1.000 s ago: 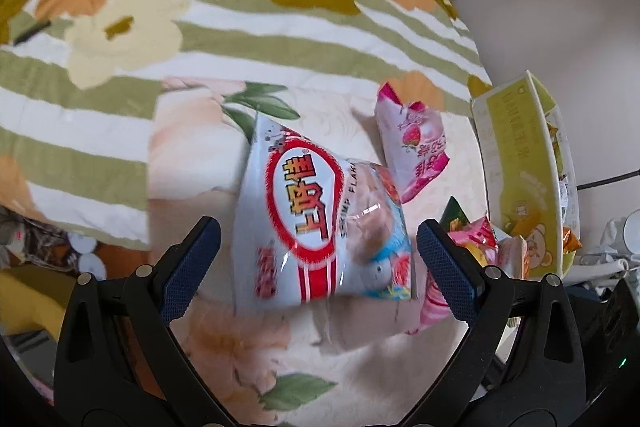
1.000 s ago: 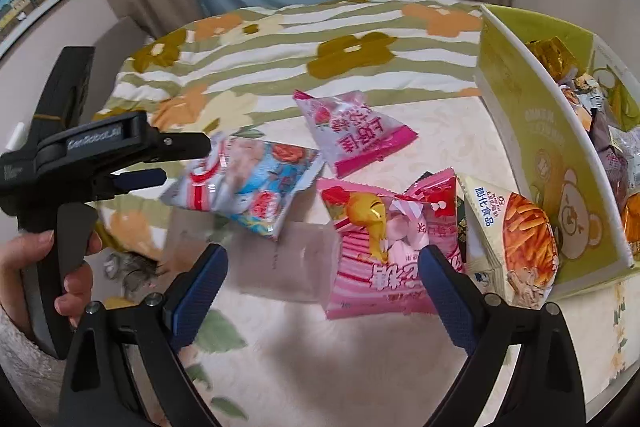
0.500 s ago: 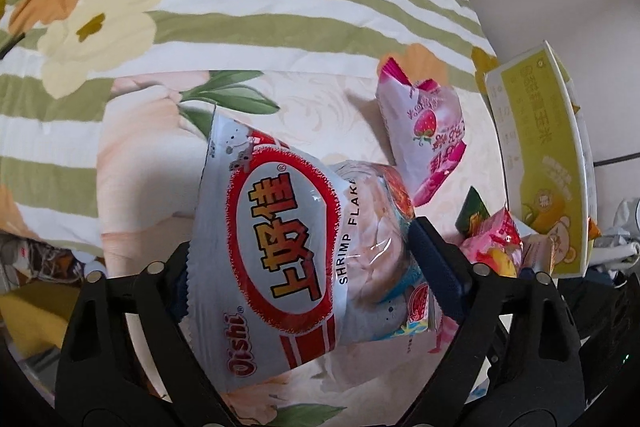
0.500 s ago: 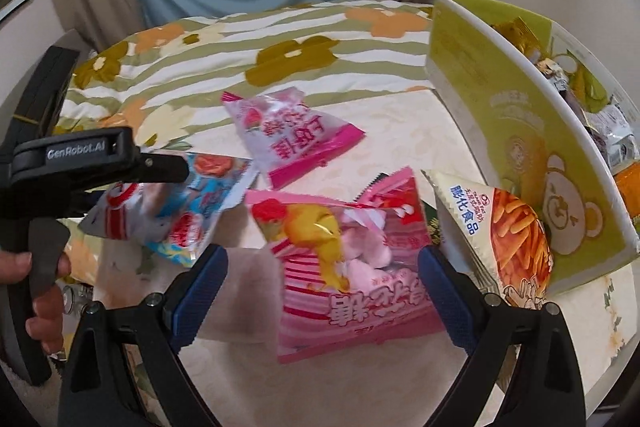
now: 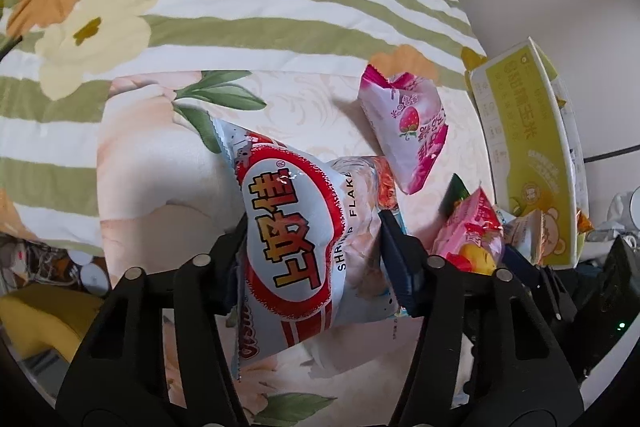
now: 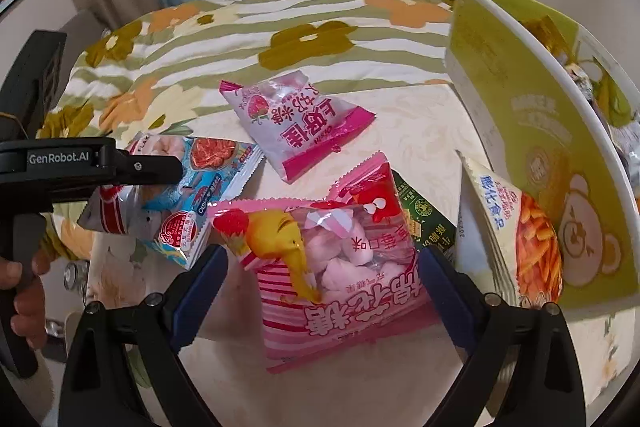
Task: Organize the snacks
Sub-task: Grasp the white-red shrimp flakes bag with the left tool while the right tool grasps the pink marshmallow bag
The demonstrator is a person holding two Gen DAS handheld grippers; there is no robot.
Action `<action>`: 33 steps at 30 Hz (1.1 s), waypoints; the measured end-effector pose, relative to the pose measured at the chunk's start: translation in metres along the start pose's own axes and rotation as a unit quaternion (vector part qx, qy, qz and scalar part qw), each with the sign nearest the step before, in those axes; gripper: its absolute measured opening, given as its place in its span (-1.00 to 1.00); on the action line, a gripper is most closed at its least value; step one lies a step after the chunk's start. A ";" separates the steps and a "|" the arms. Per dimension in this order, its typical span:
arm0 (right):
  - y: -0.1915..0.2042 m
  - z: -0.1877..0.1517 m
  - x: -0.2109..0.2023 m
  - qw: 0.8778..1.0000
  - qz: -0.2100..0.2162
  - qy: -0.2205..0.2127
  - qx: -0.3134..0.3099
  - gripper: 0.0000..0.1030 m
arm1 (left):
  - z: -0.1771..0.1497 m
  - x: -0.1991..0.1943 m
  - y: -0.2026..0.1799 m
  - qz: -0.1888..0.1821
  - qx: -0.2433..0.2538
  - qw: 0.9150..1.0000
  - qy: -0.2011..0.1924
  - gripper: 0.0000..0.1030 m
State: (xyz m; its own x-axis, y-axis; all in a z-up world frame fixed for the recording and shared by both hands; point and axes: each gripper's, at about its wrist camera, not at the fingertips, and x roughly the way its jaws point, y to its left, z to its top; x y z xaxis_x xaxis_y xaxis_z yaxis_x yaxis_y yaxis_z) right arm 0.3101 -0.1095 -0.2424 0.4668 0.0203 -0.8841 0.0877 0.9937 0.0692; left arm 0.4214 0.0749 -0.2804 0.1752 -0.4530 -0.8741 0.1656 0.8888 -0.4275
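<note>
A white and red shrimp flakes bag point(image 5: 288, 247) sits between the fingers of my left gripper point(image 5: 312, 223). The jaws are closing and both pads press into its sides, so the bag bulges. The right wrist view shows the same bag point(image 6: 200, 187) under the left gripper point(image 6: 160, 167). My right gripper point(image 6: 322, 255) is open and straddles a pink marshmallow bag point(image 6: 340, 267) lying on the table; its pads stand clear of the bag's edges. A pink strawberry snack bag point(image 6: 296, 123) lies further back.
A yellow-green bear box point(image 6: 540, 131) with several snacks inside stands at the right. An orange stick-snack bag point(image 6: 516, 227) leans on it, with a green packet point(image 6: 424, 219) beside. Floral cloth point(image 5: 240, 7) covers the table. A hand point(image 6: 20, 291) holds the left gripper's handle.
My left gripper dropped over the shrimp flakes bag and its jaws closed from wide open onto it. The right gripper moved down closer to the pink marshmallow bag, still open.
</note>
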 end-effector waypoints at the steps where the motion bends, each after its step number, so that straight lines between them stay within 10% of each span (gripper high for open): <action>1: 0.001 0.001 0.001 1.000 0.002 0.004 -0.012 0.84 | 0.000 -0.002 0.001 0.000 -0.003 1.000 -0.002 0.04; 15: 0.010 0.007 0.022 0.988 0.024 0.046 -0.144 0.84 | -0.021 -0.051 0.018 -0.003 -0.049 0.998 -0.050 0.03; 33: 0.005 0.014 -0.007 0.992 0.070 0.021 -0.101 0.34 | -0.051 -0.112 0.021 0.001 -0.060 0.993 -0.102 0.03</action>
State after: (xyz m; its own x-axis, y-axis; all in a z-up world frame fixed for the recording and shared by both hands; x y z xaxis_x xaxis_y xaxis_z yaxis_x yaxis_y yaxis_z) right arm 0.3193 -0.1061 -0.2294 0.4248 0.1600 -0.8910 -0.1560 0.9825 0.1020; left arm 0.3559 0.1474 -0.2031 0.3705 -0.4455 -0.8151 0.0497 0.8857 -0.4615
